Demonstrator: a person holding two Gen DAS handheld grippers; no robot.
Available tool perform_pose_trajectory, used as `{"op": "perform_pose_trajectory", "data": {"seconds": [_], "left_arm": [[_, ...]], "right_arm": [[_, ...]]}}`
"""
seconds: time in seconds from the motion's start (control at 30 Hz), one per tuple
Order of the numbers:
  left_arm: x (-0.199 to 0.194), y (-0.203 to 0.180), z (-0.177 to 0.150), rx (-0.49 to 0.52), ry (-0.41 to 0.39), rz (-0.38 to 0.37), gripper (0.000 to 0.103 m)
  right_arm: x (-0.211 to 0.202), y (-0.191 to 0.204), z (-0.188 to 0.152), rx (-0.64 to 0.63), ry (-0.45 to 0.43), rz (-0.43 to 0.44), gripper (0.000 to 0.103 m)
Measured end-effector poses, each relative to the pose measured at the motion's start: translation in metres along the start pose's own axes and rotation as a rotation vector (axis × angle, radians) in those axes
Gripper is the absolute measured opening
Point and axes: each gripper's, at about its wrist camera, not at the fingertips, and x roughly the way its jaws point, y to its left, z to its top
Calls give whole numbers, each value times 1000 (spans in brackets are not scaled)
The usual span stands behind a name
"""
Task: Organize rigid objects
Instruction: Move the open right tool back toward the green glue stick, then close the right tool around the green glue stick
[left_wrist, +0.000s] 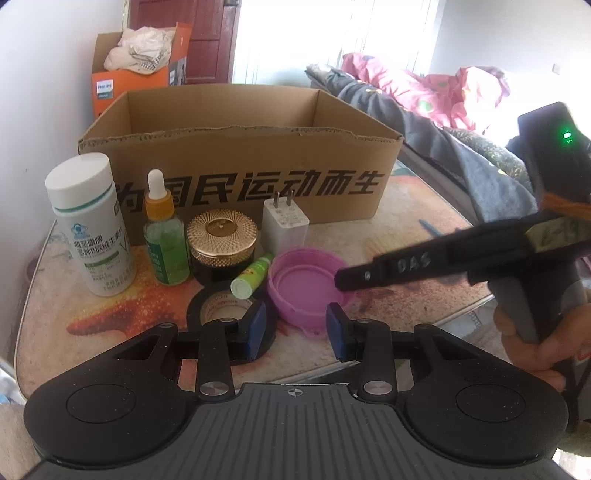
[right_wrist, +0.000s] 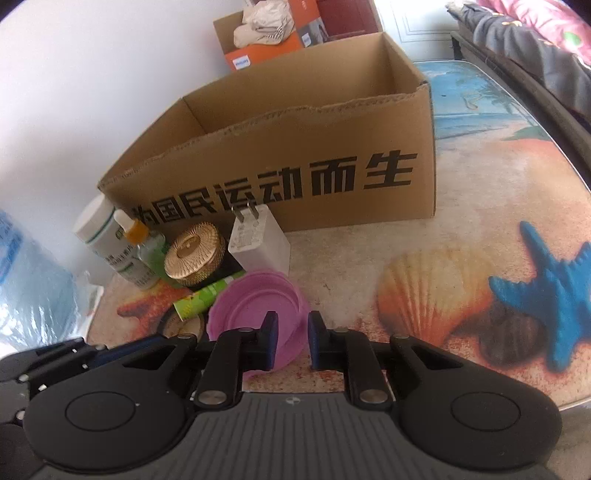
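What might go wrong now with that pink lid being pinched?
The right gripper pinches only the thin rim of the pink lid, so it may tilt or slip out. The green tube lies against the lid and on the tape roll; lifting the lid may send it rolling.

A: What lies beyond the sorting area?
B: At eleven o'clock, an orange carton (left_wrist: 129, 83) stuffed with pale cloth (left_wrist: 138, 48), before a dark red door (left_wrist: 207, 37).
A: And right?
B: At two o'clock, pink bedding (left_wrist: 436, 92) over grey fabric (left_wrist: 424, 133).
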Motion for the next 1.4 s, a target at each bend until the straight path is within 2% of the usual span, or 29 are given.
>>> {"op": "perform_pose_trajectory", "data": {"seconds": [0.23,0.47,0.63,0.7,0.8,0.9,1.0,1.13,1.23,1.4], "left_arm": [[3,5,2,2,0,22,35],[8,5,4,6,-2,46,35],[10,3,9,39,-16,99,35],[14,3,11,47,-9,112,35],[20,5,14,42,5,111,31],[24,6,15,45,10,116,26],[27,10,16,27,28,105,19],[27,13,14,16,38,86,17],[26,16,12,12,44,66,17],[28,17,11,20,52,39,17]], "right_arm": [[2,-11,4,-31,-7,-79,14],[-11,-41,9,48,-46,-144,16],[-38,-45,14,112,-135,-75,17],[-44,-41,19,149,-147,26,17],[-37,-35,27,223,-86,228,17],[-14,-22,33,279,3,324,17],[9,-14,36,318,75,336,17],[30,-10,35,352,144,321,17],[39,-11,34,376,174,298,17],[49,-13,31,429,188,308,19]]}}
